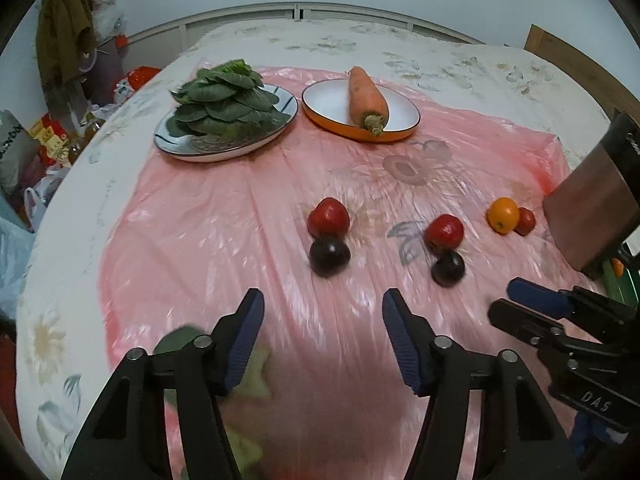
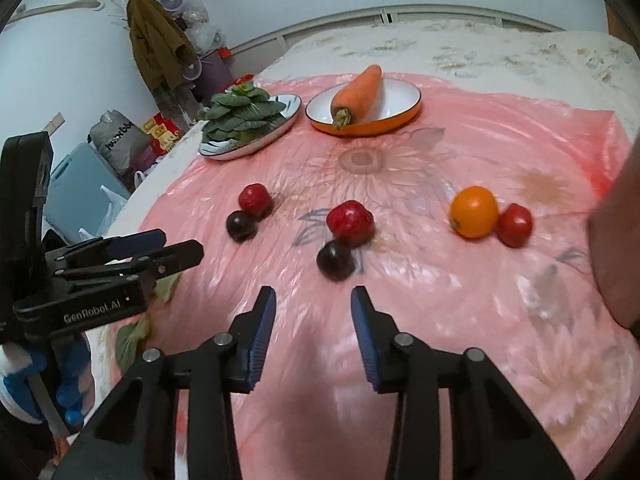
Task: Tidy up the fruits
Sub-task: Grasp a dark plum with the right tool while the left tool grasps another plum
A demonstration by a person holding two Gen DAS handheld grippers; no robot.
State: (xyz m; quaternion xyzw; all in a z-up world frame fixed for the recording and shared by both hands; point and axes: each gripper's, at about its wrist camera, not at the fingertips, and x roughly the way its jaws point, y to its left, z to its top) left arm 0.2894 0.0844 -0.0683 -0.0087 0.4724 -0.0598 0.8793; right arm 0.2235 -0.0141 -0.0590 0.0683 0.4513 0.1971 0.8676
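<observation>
Where we are: six small fruits lie on a pink plastic sheet (image 1: 200, 240) spread over a bed (image 1: 360, 40), and none is picked up yet.
Fruits: two red apples (image 2: 350, 218) (image 2: 255, 198) each touch a dark plum (image 2: 335, 260) (image 2: 241, 225), and an orange (image 2: 474, 211) touches a small red tomato (image 2: 515, 224) nearer the right edge of the sheet.
Left hand-held gripper (image 1: 323, 326): partly open and empty, above the sheet's near edge.
Right hand-held gripper (image 2: 313, 320): partly open, narrower, empty, pointing at the nearer plum.
How to do it well: I think the nearer plum comes first. Come down with one finger on each side, and keep off the apple that leans on it (round fruit rolls easily on shiny plastic). Squeeze gently.
Plates: an orange-rimmed dish (image 2: 400, 92) at the far edge of the sheet holds a carrot (image 2: 360, 88), and a striped plate (image 2: 290, 106) beside it holds leafy greens (image 2: 240, 114).
In the way: the two grippers are close together and could bump. A loose green leaf (image 2: 130, 340) lies near the left one.
Around: bags and a hanging coat (image 2: 156, 44) stand beside the bed.
</observation>
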